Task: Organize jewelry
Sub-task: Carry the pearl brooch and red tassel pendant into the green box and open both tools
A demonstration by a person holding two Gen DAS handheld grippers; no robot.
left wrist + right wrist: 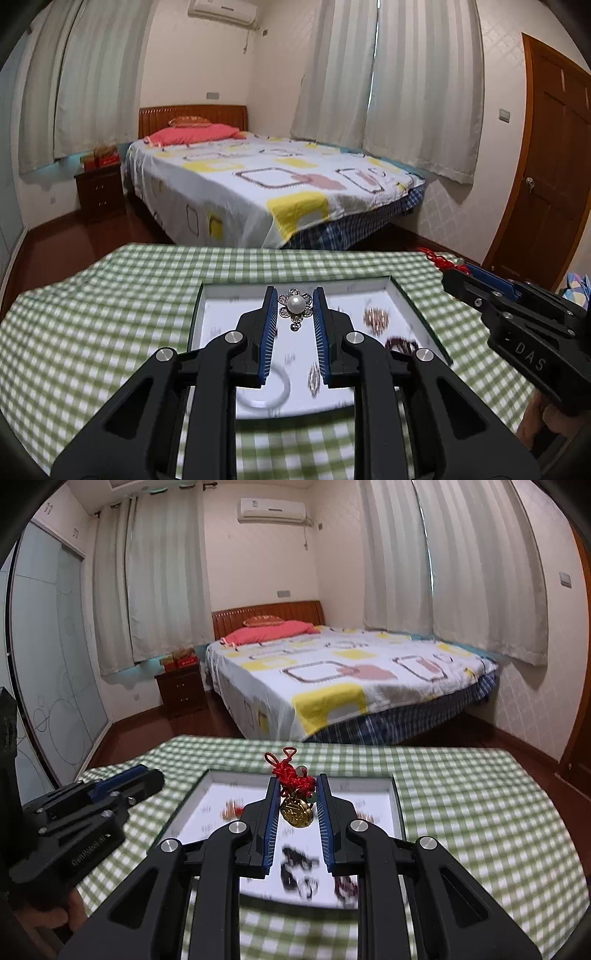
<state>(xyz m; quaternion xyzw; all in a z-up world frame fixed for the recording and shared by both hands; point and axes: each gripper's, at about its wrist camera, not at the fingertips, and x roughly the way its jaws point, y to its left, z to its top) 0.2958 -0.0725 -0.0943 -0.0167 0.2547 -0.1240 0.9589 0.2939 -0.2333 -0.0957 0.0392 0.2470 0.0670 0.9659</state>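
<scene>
Left gripper [295,308] is nearly closed on the pearl brooch [296,304], right gripper [297,794] likewise on the red-knot charm [295,794], both above the tray [421,314]. Both pinches look tip-only, so a jolt could drop either piece outside the tray.

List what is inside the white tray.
White tray holds a clear bangle, a coppery bracelet and a dark beaded one; the fingers cover other parts.

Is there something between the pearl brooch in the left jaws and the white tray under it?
Nothing visible. The pearl brooch hangs in the left gripper over bare tray floor; a ring and beads lie aside.
</scene>
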